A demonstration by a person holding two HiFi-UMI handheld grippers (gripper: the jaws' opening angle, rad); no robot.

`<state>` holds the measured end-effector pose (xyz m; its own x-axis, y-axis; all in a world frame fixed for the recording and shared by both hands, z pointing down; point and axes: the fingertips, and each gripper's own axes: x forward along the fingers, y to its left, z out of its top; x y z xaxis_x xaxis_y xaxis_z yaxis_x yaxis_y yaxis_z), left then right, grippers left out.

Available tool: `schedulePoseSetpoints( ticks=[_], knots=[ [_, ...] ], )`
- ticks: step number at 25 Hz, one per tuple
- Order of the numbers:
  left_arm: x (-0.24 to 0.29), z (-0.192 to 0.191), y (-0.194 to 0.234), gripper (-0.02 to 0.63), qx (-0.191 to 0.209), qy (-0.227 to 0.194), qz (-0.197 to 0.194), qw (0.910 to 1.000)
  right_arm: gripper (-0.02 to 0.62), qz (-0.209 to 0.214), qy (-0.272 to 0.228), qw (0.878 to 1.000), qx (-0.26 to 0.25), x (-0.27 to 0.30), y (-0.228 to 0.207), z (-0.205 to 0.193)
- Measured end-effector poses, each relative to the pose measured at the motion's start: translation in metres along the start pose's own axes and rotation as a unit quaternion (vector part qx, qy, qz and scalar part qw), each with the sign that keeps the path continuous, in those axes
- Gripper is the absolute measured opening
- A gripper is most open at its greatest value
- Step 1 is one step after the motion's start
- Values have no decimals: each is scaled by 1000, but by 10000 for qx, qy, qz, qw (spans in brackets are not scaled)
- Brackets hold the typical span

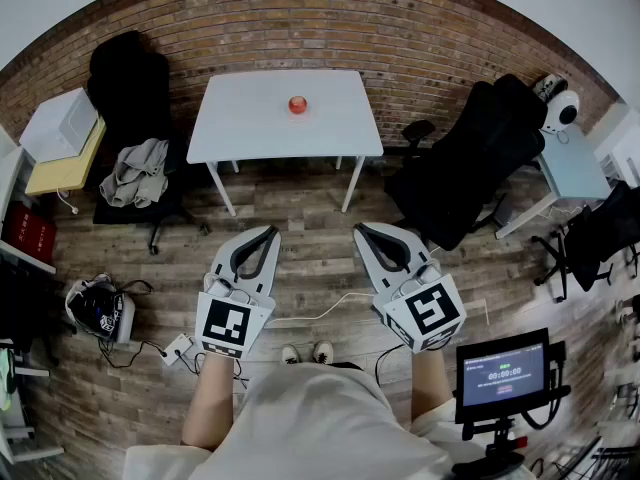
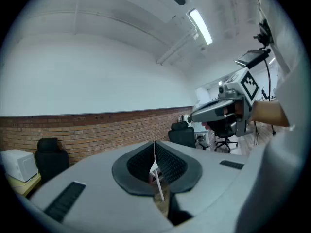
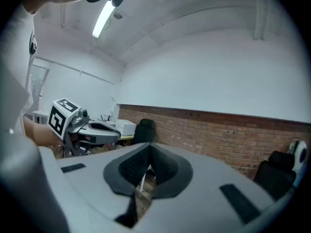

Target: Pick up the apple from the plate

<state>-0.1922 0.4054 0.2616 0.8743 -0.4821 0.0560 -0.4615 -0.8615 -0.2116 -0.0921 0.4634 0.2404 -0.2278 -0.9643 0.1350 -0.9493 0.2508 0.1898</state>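
While we hold the left gripper (image 1: 271, 232) at seven o'clock and the right gripper (image 1: 360, 228) at five, both clenched on nothing, the apple (image 1: 297, 104) sits on the table (image 1: 250, 118) at twelve, well apart.

A cream short-sleeved shirt (image 1: 300, 423) and white shoes (image 1: 306, 352) are worn. The left gripper (image 1: 268, 234) and right gripper (image 1: 362, 230) are white, black-padded and marker-cubed.
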Motion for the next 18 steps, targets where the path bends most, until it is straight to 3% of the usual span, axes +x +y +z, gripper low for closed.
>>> schedulePoseSetpoints(
  ticks=[14, 18],
  knots=[
    [8, 2, -7, 8, 56, -96, -123, 9999, 2, -25, -117, 9994, 314, 2, -4, -10],
    [18, 2, -7, 8, -176, -137, -183, 9996, 2, 103, -324, 9980, 540, 3, -14, -7]
  ],
)
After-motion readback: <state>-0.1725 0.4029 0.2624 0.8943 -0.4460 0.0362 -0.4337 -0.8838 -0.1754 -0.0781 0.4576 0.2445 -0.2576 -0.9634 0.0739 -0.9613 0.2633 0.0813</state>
